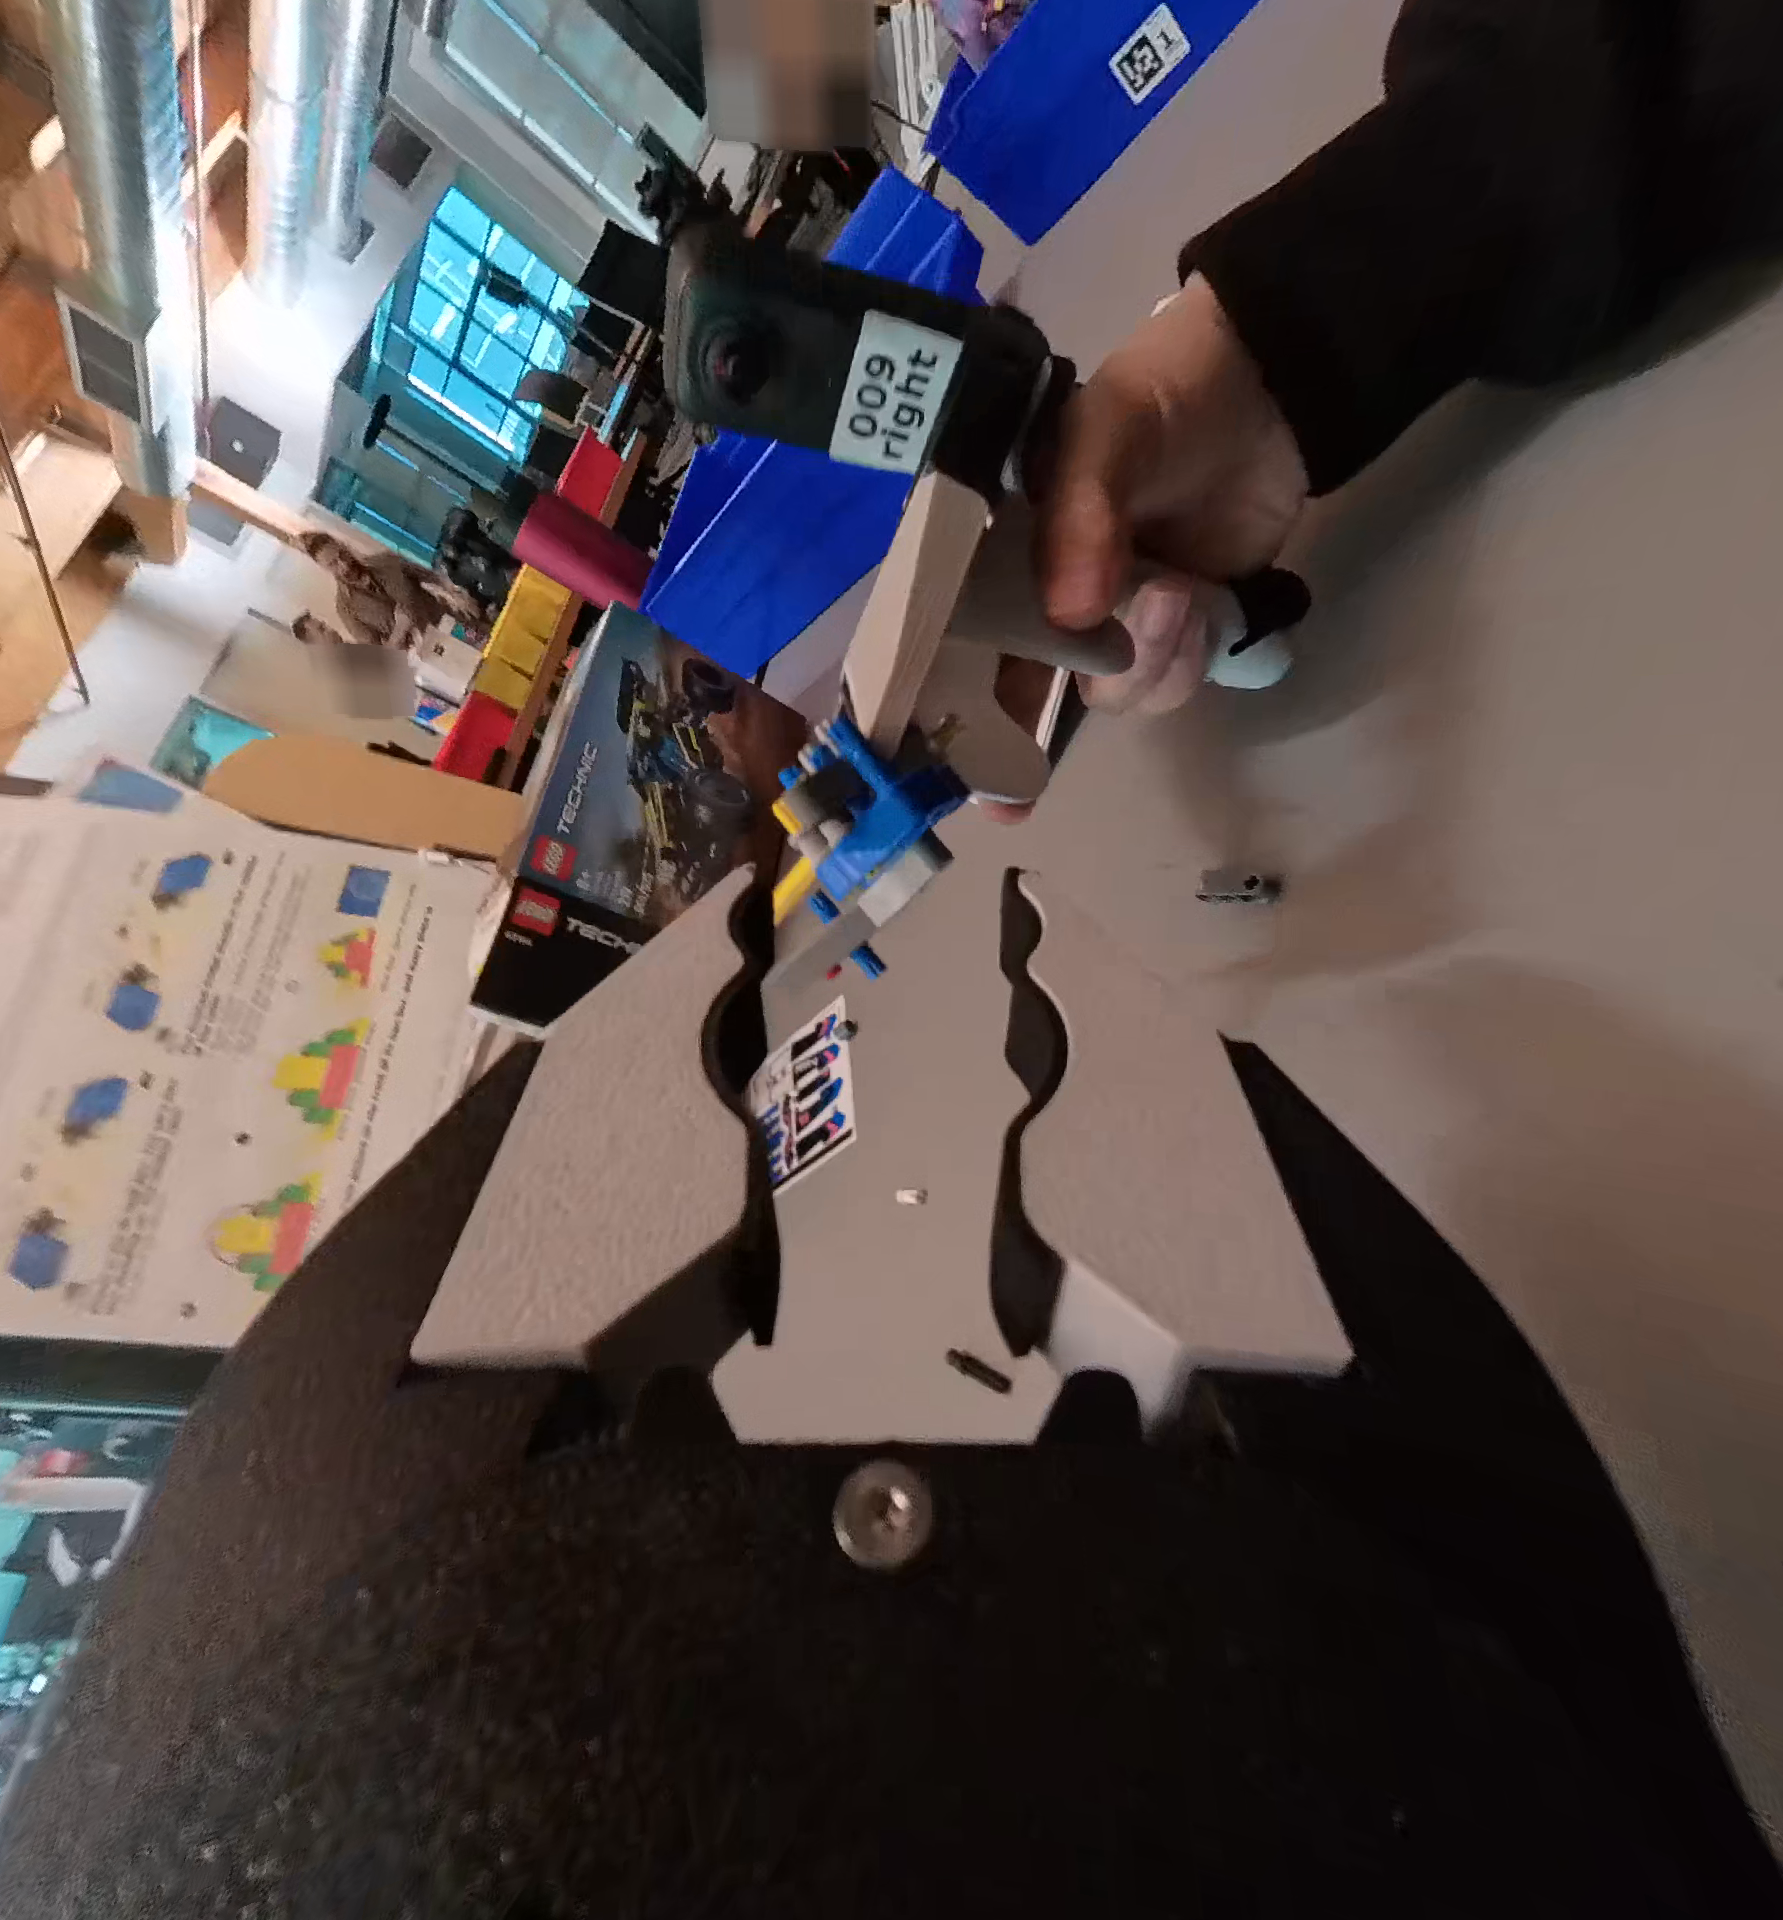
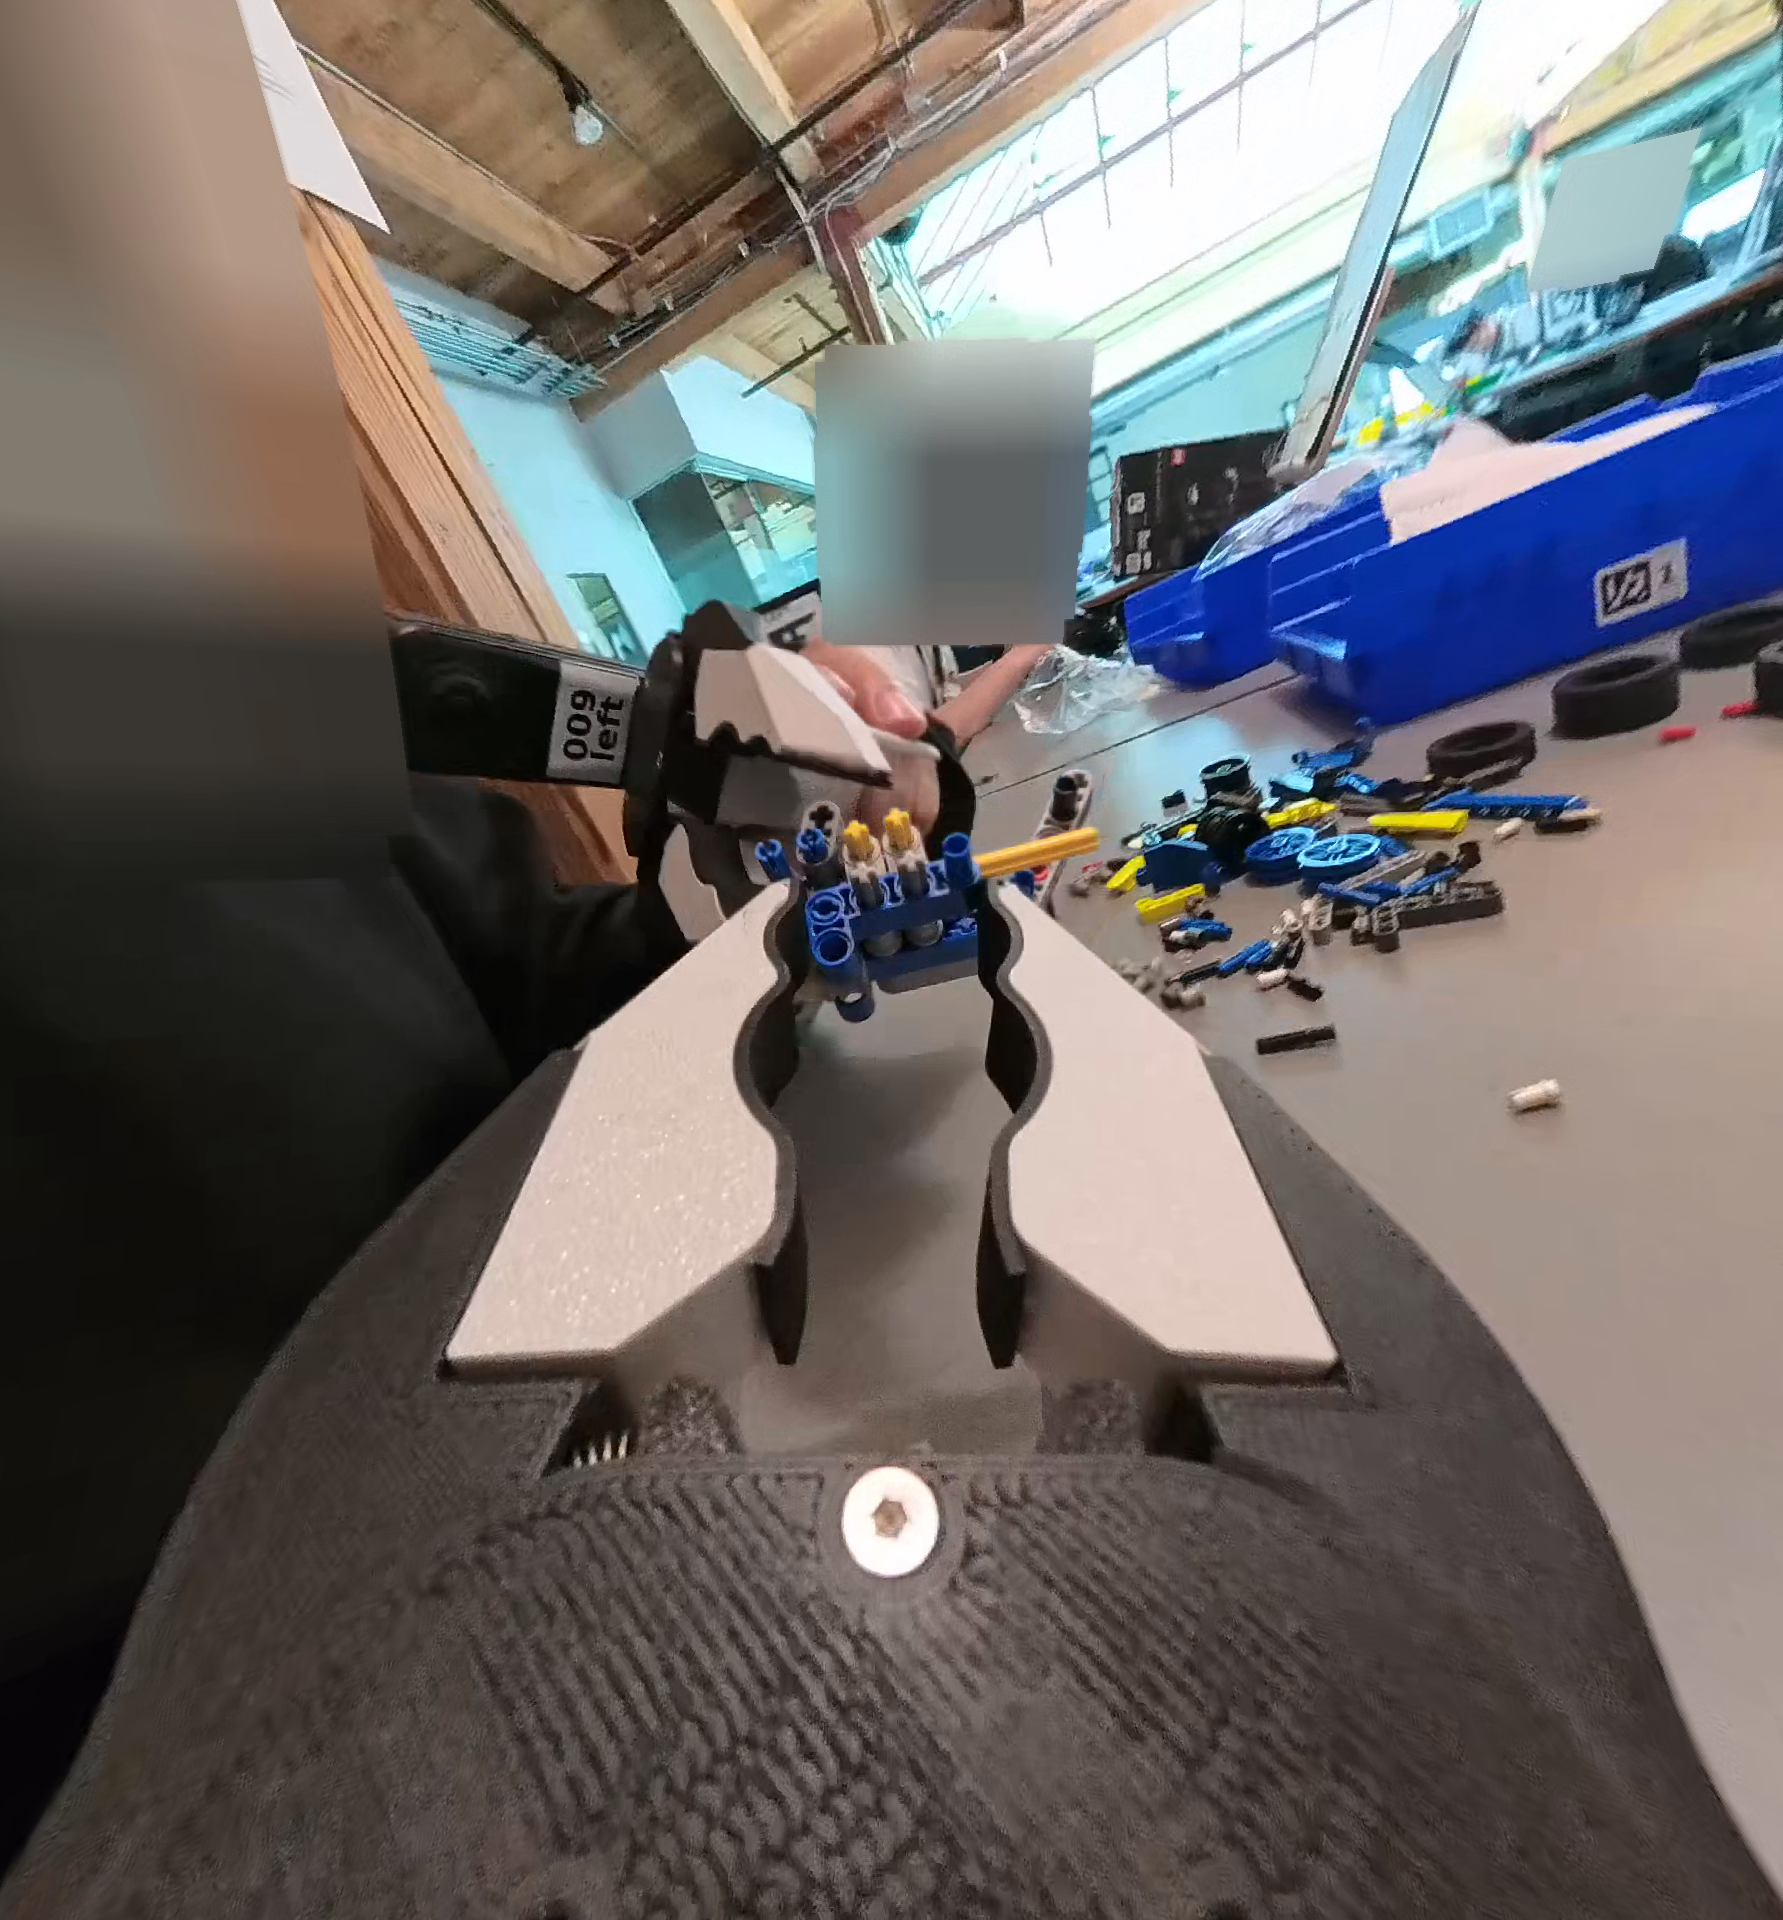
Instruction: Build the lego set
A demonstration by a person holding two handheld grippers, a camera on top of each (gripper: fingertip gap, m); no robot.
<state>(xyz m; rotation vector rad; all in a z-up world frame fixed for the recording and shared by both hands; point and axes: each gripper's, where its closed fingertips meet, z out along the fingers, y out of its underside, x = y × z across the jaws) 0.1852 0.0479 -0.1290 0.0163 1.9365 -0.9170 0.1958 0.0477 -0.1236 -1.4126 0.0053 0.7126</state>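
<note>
A small blue and grey Lego assembly [image 2: 887, 925] with two yellow-tipped pins on top and a yellow axle [image 2: 1038, 852] sticking out sits between my right gripper's [image 2: 889, 909] fingertips, which are shut on it above the grey table. In the left wrist view the same assembly [image 1: 866, 831] hangs from the right gripper [image 1: 918, 769], held by a hand. My left gripper [image 1: 879, 883] is open and empty, with its fingertips just short of the assembly. It also shows in the right wrist view [image 2: 752, 779], right behind the assembly.
A pile of loose blue, black and yellow parts [image 2: 1334, 862] and black tyres [image 2: 1614, 691] lie to the right, in front of blue bins [image 2: 1489, 582]. A sticker sheet [image 1: 804, 1091], a black pin [image 1: 978, 1371], the set's box [image 1: 617, 831] and an instruction sheet [image 1: 170, 1039] lie near the left gripper. Only a small space, under 4 cm, lies between the two pairs of fingers.
</note>
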